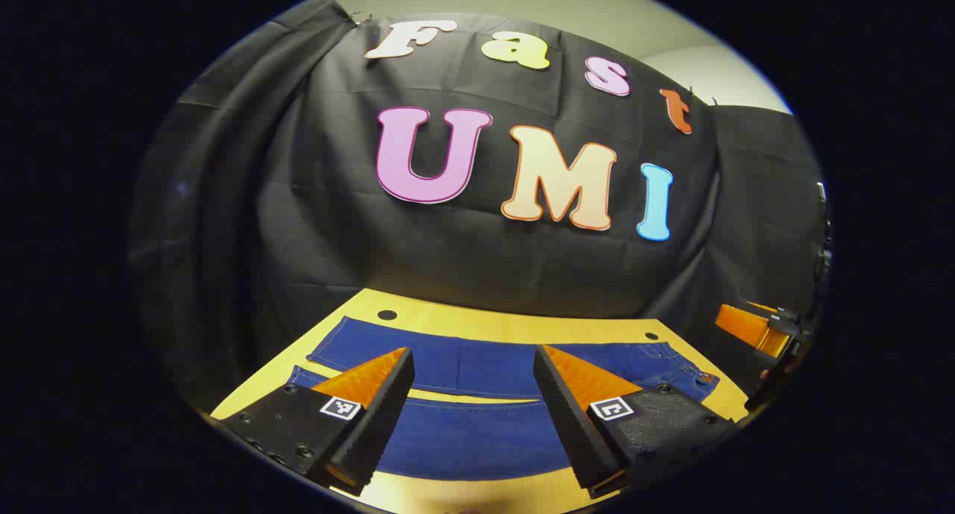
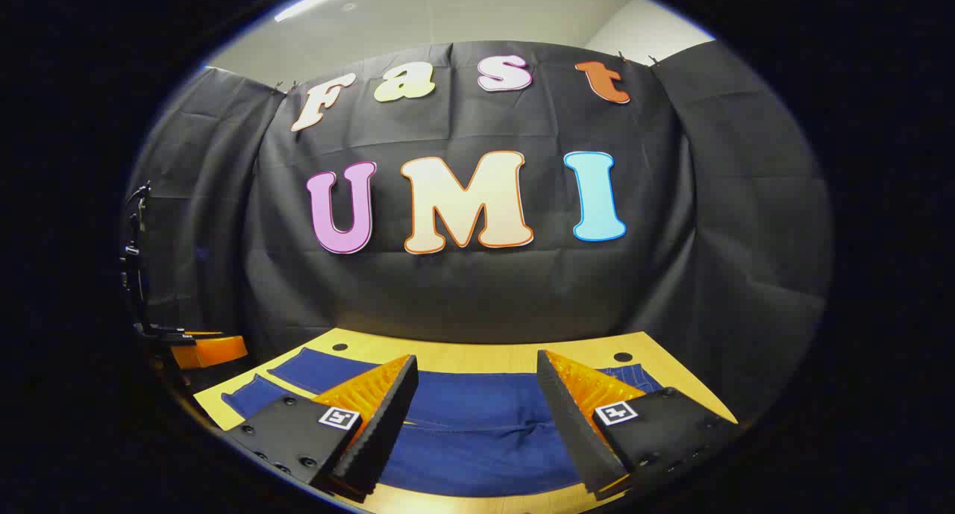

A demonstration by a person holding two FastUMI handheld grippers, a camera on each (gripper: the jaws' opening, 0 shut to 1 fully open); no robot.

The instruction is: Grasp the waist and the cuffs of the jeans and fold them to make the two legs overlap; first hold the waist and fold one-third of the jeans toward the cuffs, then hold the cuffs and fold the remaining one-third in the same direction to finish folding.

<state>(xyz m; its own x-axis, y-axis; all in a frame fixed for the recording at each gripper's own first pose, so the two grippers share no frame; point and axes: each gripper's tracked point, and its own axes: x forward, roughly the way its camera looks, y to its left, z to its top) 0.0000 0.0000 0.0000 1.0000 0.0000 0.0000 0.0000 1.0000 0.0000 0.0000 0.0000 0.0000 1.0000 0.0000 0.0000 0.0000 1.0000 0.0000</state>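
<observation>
A: What's on the desk [image 1: 477,321]?
B: Blue jeans [image 1: 477,372] lie flat across the yellow top, black cloth wall at 12 o'clock.
A: Grippers?
B: Left gripper [image 1: 474,365] and right gripper [image 2: 477,372] both hover spread apart, empty. The left gripper view shows the waist button at 3 o'clock.

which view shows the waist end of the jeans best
The left gripper view: the jeans lie flat on the table, and the waist with its button sits in plain sight at the right. In the right gripper view the waist corner is mostly hidden behind that gripper's own finger.
</observation>
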